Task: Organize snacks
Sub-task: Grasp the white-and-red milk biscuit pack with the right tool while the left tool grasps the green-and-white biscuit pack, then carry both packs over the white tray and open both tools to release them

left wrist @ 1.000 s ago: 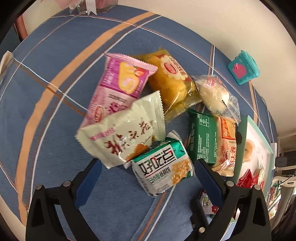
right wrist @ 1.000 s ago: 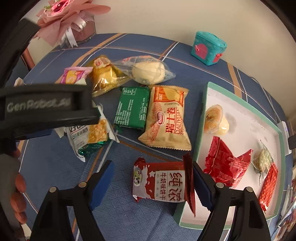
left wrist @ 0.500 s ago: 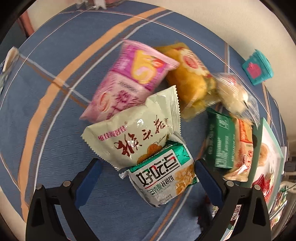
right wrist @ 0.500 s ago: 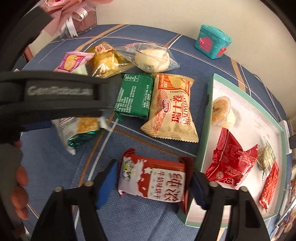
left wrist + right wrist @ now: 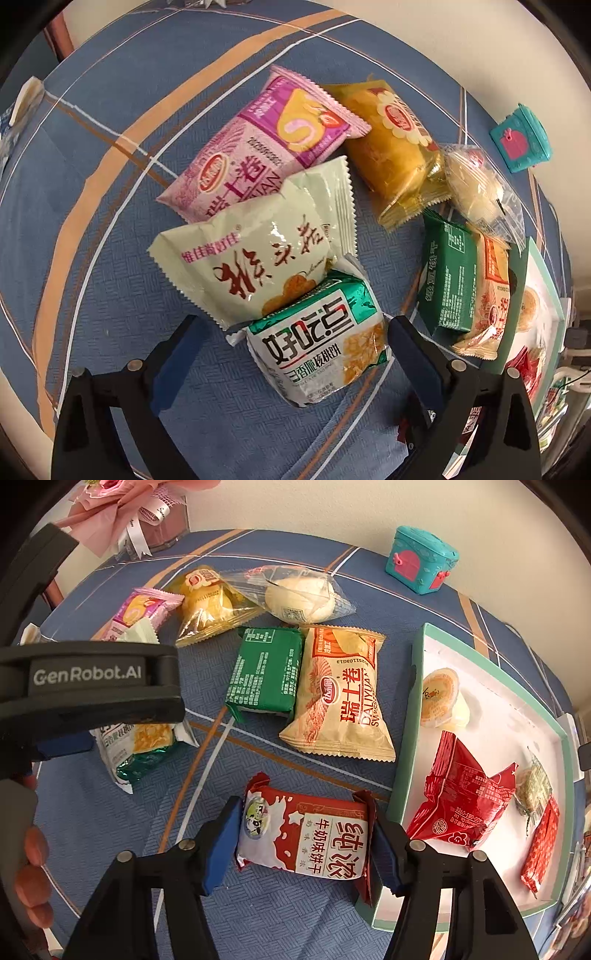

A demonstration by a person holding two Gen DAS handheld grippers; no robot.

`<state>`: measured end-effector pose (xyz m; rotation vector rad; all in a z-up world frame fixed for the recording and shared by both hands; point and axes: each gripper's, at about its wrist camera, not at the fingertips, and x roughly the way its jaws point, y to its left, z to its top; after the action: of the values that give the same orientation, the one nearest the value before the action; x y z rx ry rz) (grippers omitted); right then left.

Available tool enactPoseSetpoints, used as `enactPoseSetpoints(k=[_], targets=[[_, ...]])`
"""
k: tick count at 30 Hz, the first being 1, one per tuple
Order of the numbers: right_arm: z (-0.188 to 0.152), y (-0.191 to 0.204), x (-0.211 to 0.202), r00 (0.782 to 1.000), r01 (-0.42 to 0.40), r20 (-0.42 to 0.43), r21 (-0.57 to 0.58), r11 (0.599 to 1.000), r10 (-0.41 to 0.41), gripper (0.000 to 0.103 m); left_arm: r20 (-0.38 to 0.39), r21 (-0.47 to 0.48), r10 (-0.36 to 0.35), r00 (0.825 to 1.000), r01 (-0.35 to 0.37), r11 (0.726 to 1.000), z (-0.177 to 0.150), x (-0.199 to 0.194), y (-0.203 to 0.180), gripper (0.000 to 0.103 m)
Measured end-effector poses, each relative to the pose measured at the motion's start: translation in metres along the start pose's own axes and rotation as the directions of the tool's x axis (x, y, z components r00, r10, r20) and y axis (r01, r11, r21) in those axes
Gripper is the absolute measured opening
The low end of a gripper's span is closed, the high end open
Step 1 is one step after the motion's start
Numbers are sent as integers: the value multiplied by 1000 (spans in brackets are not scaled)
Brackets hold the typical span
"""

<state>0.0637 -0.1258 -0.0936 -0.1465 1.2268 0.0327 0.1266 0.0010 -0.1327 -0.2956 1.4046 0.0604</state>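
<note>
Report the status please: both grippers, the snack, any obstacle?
Right gripper closing, pads against red milk-biscuit pack. Left gripper open, straddling green walnut-cookie pack. Tray rim right beside the red pack.

Black gripper (image 5: 306, 840) frames, blue fingers (image 5: 221, 843), silver screws, white "GenRobot.AI" lettering.

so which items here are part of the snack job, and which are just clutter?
Job: red-and-white milk biscuit pack between the closing right hand-held gripper; green-and-white walnut pack; tray.
Clutter: teal toy chest; pink bouquet.
</note>
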Motion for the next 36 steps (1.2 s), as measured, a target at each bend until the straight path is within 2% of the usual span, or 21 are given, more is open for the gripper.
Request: enactPoseSetpoints(k=[4, 9, 22, 29, 36], targets=[[-1, 3, 6, 1000, 0, 2, 6, 1000, 0, 65, 5, 11, -6, 1000, 6, 1000, -2, -2, -8, 90], [0, -3, 6, 1000, -9, -4, 31, 999, 9, 63, 11, 29, -32, 999, 32, 999, -4, -9, -18, 73], [4, -8, -21, 996, -44, 76, 40, 998, 41, 63, 44, 1, -72, 996, 72, 997, 3, -31, -11, 66], [4, -3, -40, 992, -51, 122, 47, 998, 45, 63, 120, -5, -101, 988, 102, 995, 8, -66, -8, 66], [7, -13, -47, 989, -54, 144, 84, 995, 41, 63, 152, -5, -115, 982, 117, 993, 9, -77, -2, 66]])
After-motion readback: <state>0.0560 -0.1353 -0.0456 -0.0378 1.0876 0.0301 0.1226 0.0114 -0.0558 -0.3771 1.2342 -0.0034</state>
